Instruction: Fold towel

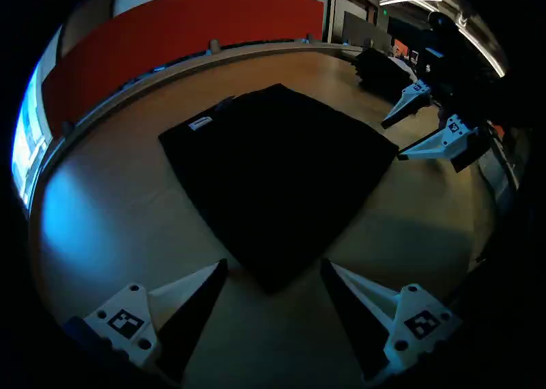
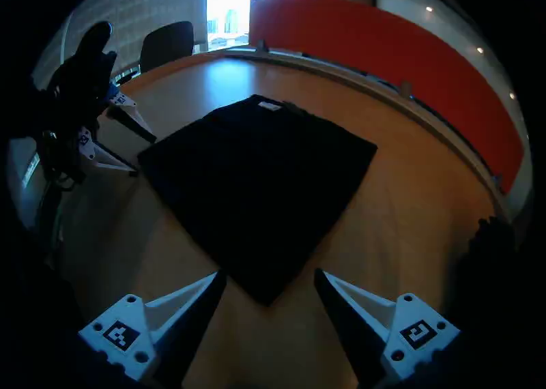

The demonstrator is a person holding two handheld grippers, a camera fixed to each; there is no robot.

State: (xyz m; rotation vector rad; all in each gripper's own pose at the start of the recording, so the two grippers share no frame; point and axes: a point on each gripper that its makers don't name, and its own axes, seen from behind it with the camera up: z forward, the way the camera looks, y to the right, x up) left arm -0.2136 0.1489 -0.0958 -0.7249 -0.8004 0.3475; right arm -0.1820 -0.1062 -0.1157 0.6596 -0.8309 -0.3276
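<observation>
A black towel (image 1: 280, 177) lies flat on the wooden table (image 1: 123, 205), folded into a rough square with a small white label (image 1: 200, 123) near its far left corner. My left gripper (image 1: 273, 269) is open, its fingertips on either side of the towel's near corner and just above it. The right gripper (image 1: 390, 140) hovers open beside the towel's right corner. From the right gripper view, the same towel (image 2: 259, 184) points a corner at my open right gripper (image 2: 269, 276), and the left gripper (image 2: 140, 155) sits open at the towel's left corner, held by a dark hand.
A red partition (image 1: 184, 31) runs along the table's far edge. A dark folded pile (image 1: 385, 71) rests on the table at the back right. A chair (image 2: 167, 44) stands by the window. Bare wood surrounds the towel.
</observation>
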